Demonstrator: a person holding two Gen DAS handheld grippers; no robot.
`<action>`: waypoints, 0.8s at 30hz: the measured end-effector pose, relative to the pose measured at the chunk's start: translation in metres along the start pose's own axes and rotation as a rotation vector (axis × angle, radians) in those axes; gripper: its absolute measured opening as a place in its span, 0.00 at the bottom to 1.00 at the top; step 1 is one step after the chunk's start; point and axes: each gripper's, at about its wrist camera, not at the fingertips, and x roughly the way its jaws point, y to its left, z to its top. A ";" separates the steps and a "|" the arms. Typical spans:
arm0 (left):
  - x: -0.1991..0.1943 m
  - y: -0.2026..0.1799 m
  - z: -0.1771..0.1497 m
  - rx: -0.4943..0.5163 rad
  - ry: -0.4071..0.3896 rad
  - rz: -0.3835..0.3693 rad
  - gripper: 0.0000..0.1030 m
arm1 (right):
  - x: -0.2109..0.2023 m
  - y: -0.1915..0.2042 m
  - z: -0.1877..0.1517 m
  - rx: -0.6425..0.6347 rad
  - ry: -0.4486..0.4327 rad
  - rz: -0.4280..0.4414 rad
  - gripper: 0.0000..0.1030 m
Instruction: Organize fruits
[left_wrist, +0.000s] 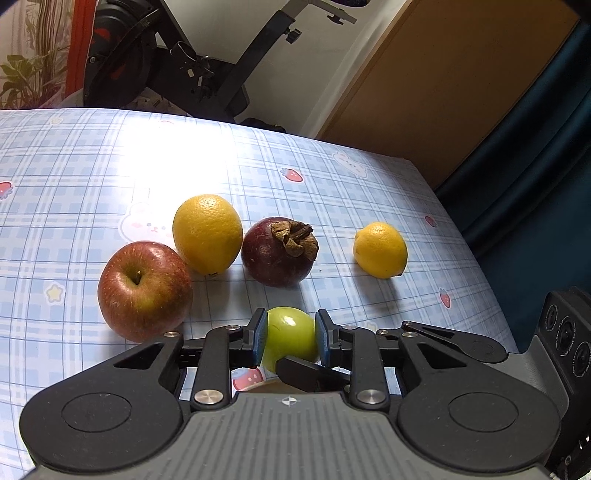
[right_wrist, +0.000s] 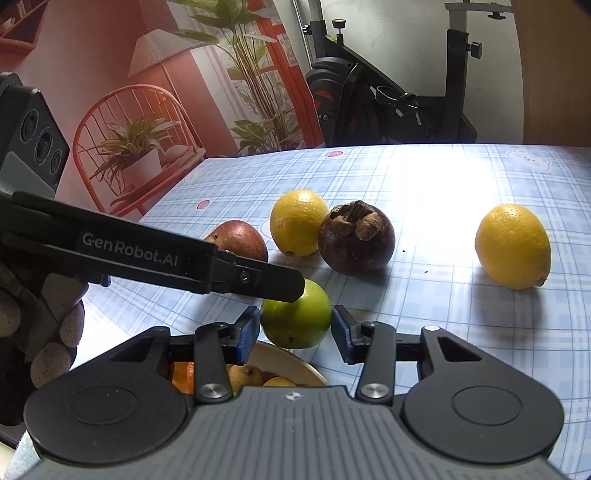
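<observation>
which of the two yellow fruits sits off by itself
The smaller lemon, alone right of the mangosteen; the larger lemon crowds the red apple.

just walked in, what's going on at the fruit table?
The left gripper is shut on a small green fruit, right by a bowl already holding some fruit. The right gripper is open, its pads flanking the same fruit without touching. An apple, two lemons and a mangosteen remain on the tablecloth.
</observation>
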 end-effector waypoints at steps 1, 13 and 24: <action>-0.002 -0.001 -0.001 0.000 -0.002 0.000 0.28 | -0.002 0.002 0.000 -0.006 -0.005 -0.001 0.44; -0.003 -0.005 -0.005 -0.003 -0.007 0.013 0.28 | -0.008 0.004 -0.005 -0.011 -0.026 -0.007 0.42; 0.019 0.008 0.006 -0.036 0.014 0.012 0.26 | 0.005 -0.008 0.000 -0.001 0.006 0.016 0.30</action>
